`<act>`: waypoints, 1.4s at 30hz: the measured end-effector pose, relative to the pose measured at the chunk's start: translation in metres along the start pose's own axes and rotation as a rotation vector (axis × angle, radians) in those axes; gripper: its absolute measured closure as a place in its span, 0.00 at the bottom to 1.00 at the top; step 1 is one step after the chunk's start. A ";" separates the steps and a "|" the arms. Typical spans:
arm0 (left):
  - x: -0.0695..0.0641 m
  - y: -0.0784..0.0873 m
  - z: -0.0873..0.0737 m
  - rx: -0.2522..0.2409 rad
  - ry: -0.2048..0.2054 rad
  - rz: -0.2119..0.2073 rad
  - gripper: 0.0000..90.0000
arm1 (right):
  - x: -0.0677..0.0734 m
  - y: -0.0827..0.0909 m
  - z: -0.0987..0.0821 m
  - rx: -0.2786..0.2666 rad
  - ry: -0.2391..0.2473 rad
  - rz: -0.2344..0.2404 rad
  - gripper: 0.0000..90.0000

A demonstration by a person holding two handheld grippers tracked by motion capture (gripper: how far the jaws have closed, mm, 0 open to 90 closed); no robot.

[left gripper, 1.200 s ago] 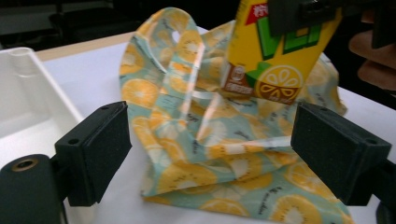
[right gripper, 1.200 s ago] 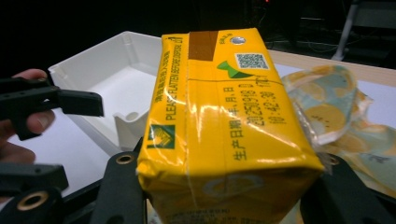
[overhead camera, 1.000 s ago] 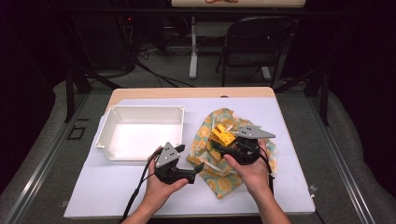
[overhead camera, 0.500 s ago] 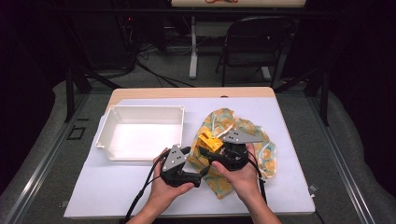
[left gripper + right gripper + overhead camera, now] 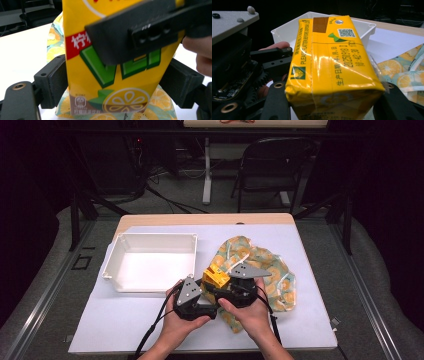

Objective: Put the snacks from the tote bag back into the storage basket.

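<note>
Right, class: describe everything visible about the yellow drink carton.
The yellow drink carton is a glossy box printed with green letters, a lemon slice, a QR code, a date and a foil straw hole. It is held above the table's near edge between both grippers: the right gripper clamps its sides, and the left gripper's jaws flank it.

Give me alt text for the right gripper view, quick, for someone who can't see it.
A yellow drink carton lies lengthwise between the right tool's black jaws, its printed date and QR code facing up. The left tool sits close at left, a white bin behind, fruit-print cloth at right.
</note>
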State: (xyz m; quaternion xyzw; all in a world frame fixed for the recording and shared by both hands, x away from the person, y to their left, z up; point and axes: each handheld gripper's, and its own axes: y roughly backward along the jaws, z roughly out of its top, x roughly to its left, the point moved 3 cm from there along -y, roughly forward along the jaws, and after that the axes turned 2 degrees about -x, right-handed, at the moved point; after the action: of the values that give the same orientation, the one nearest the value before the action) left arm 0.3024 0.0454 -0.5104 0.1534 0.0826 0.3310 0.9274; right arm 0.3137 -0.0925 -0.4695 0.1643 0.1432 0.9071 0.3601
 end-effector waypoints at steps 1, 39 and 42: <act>0.000 0.000 0.000 -0.002 0.002 0.001 0.18 | 0.001 -0.001 0.000 -0.001 -0.002 0.000 0.56; 0.040 0.025 -0.001 -0.066 0.082 0.153 0.35 | -0.015 0.028 0.017 -0.140 -0.012 0.020 0.28; 0.045 0.030 0.000 -0.082 0.086 0.167 0.35 | -0.022 0.031 0.016 -0.140 -0.016 -0.004 0.28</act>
State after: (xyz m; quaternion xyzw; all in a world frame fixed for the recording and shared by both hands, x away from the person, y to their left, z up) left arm 0.3200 0.0962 -0.5026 0.1073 0.0957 0.4166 0.8977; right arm 0.3161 -0.1269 -0.4479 0.1456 0.0770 0.9129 0.3734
